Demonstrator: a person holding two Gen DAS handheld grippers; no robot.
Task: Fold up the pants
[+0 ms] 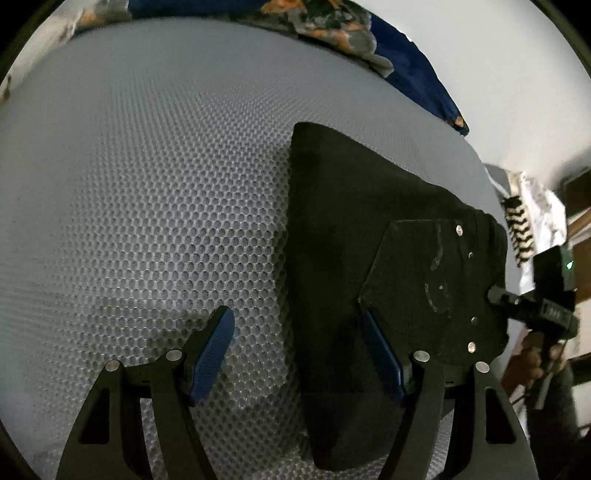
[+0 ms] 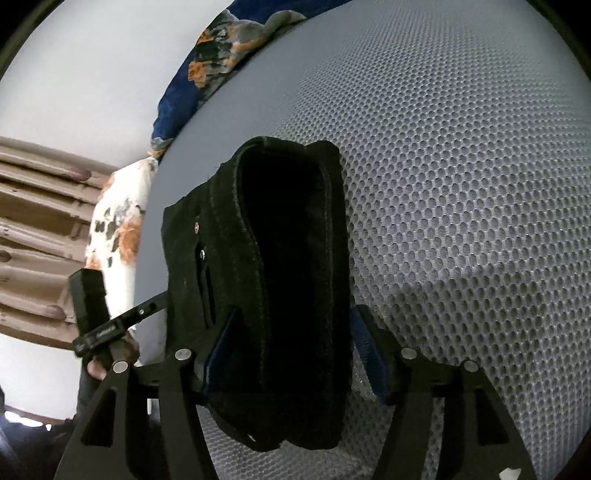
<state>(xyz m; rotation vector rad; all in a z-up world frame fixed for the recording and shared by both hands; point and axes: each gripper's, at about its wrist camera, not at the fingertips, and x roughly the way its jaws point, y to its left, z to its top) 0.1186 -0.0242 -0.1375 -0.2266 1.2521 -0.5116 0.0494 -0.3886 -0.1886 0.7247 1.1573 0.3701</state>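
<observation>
Although the black pants (image 2: 291, 280) are dark enough that their seams are hard to trace, a thick, many-layered bundle can be made out at the centre of the right wrist view, its rolled fold edge turned toward the camera. Soft, fairly heavy cloth is suggested, likely denim; it is judged neither slippery nor fragile, though the layers may slide apart if only one is pinched. A hold is best taken across the whole stack at the fold edge or a corner.

The right tool (image 2: 291, 354) is seen spread wide, its blue pads either side of the bundle; whether they press the cloth cannot be told. The left tool (image 1: 297, 354) is also held wide open with nothing between its pads, one finger over the grey mesh surface (image 1: 147, 184), the other over the pants (image 1: 332, 221) at right of frame.

A patterned blue cloth (image 1: 332, 22) lies along the upper edge, a pale wall (image 1: 498, 74) behind it.
</observation>
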